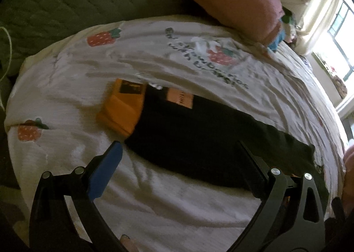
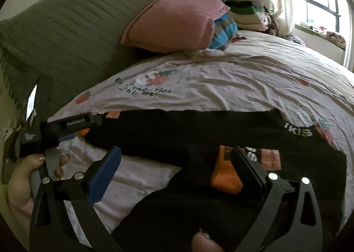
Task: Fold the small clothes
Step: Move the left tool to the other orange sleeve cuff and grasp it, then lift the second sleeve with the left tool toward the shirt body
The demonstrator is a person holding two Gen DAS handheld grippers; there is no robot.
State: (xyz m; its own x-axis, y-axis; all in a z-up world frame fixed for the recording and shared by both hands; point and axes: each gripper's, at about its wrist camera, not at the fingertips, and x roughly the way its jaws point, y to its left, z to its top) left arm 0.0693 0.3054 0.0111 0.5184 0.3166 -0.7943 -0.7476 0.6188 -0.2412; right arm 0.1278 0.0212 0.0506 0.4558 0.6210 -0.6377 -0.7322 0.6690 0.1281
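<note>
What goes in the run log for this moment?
left gripper: open, over black garment | right gripper: open | orange sock beside garment | fold: not started

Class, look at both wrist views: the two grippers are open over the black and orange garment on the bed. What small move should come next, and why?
Probably lower the left gripper and close it on the black garment. Both grippers look open and hold nothing, the right gripper also above it, and the cloth lies flat on the strawberry sheet.

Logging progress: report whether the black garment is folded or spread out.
Spread out, mostly: the black garment lies long and flat across the bedsheet; whether it is doubled lengthwise, cannot tell.
</note>
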